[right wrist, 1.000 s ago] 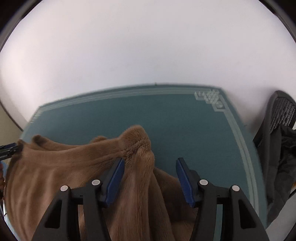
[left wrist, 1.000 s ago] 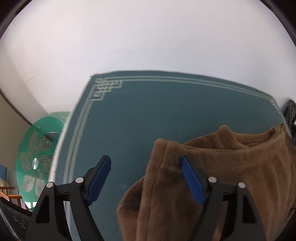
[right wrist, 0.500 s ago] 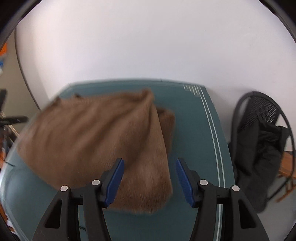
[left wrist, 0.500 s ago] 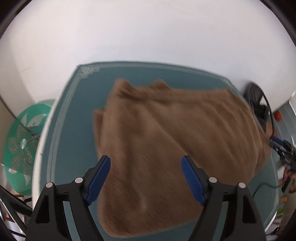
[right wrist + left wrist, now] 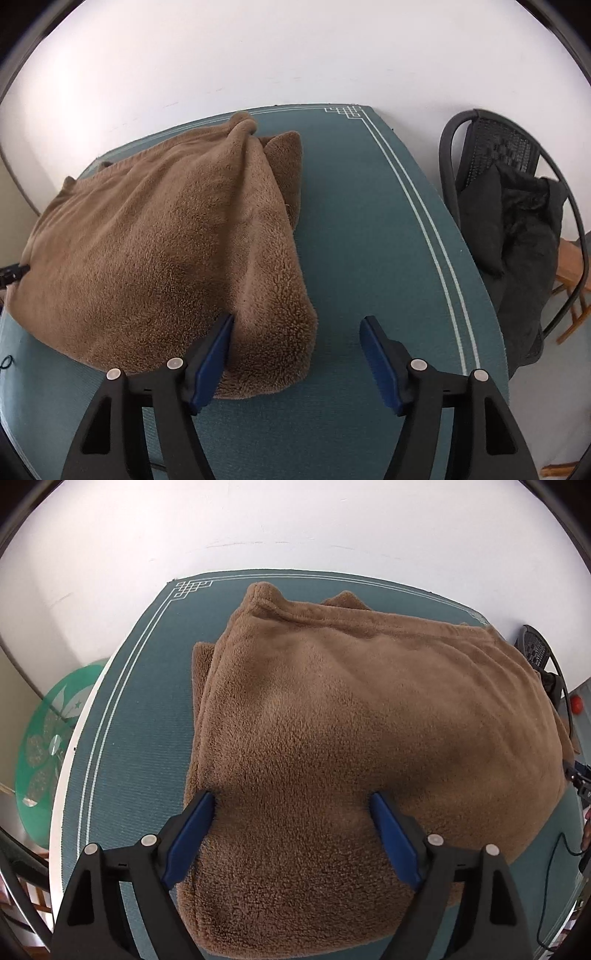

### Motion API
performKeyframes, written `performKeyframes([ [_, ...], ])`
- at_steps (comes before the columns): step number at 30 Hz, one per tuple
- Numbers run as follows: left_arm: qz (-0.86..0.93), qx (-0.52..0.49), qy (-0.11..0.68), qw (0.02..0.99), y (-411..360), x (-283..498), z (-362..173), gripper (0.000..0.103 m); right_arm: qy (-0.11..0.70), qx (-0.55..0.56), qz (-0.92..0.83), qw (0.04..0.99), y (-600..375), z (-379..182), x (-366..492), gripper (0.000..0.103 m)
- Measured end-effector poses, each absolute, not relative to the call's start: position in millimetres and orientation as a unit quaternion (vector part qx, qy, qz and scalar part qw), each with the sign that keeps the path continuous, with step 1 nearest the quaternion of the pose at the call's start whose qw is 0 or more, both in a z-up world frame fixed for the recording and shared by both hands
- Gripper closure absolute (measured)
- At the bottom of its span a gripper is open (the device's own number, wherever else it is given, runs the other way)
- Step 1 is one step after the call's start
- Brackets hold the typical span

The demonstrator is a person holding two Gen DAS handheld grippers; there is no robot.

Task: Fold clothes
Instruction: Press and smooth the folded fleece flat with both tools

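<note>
A brown fleece garment (image 5: 351,720) lies folded in half on a teal mat (image 5: 140,709). My left gripper (image 5: 291,827) is open and hovers over the garment's near left part, its blue pads (image 5: 192,827) spread over the fleece. In the right wrist view the same garment (image 5: 159,251) fills the left side of the mat (image 5: 369,240). My right gripper (image 5: 295,350) is open at the garment's near right corner; its left pad (image 5: 214,350) lies against the fleece, the right pad is over bare mat. Neither holds anything.
A green glass round table (image 5: 55,734) stands left of the mat. A black mesh chair (image 5: 517,206) with dark clothes on it stands to the right. A white wall runs behind. Cables (image 5: 554,853) lie at the right edge.
Both grippers let go of the garment's far edge and drew back toward the near side. The garment, which was lifted at its top corners, now lies flat and folded on the mat.
</note>
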State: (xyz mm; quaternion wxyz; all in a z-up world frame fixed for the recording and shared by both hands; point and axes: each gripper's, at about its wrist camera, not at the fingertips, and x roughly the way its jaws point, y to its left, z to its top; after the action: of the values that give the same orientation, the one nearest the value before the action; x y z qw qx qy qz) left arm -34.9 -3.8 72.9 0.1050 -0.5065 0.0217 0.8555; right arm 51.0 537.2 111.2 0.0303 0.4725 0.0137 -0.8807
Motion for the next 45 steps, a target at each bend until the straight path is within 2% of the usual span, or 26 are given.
performKeyframes([
  [2, 0.855, -0.508, 0.017, 0.102, -2, -34, 80, 0.014, 0.026, 0.471, -0.881, 0.031, 528, 123, 49, 0.034],
  [6, 0.866, -0.484, -0.002, 0.122, 9, -37, 109, 0.014, -0.007, 0.438, -0.895, 0.085, 511, 148, 36, 0.034],
  [10, 0.868, -0.48, -0.001, 0.124, 27, -53, 111, 0.012, -0.041, 0.403, -0.904, 0.139, 494, 173, 22, 0.034],
  [13, 0.861, -0.495, -0.007, 0.115, 29, -67, 98, 0.012, -0.047, 0.42, -0.891, 0.165, 481, 155, -11, 0.034],
  [16, 0.857, -0.501, -0.022, 0.117, 22, -72, 89, 0.012, -0.04, 0.451, -0.877, 0.159, 483, 125, -27, 0.034],
  [22, 0.849, -0.513, -0.051, 0.118, 9, -83, 72, 0.01, -0.049, 0.452, -0.875, 0.166, 491, 111, -14, 0.034],
  [28, 0.857, -0.506, -0.001, 0.097, 24, -77, 74, 0.009, -0.007, 0.433, -0.889, 0.149, 482, 110, -2, 0.033],
  [33, 0.874, -0.47, 0.002, 0.127, 31, -34, 110, 0.009, -0.105, 0.412, -0.896, 0.13, 517, 142, 24, 0.033],
  [36, 0.878, -0.453, 0.01, 0.153, 40, -3, 124, 0.008, -0.13, 0.391, -0.905, 0.105, 540, 154, 51, 0.032],
  [39, 0.87, -0.46, 0.012, 0.175, 53, 10, 117, 0.007, -0.151, 0.407, -0.896, 0.087, 556, 147, 76, 0.032],
  [45, 0.855, -0.495, 0.0, 0.155, 52, 3, 80, 0.006, -0.183, 0.44, -0.876, 0.069, 565, 119, 106, 0.032],
])
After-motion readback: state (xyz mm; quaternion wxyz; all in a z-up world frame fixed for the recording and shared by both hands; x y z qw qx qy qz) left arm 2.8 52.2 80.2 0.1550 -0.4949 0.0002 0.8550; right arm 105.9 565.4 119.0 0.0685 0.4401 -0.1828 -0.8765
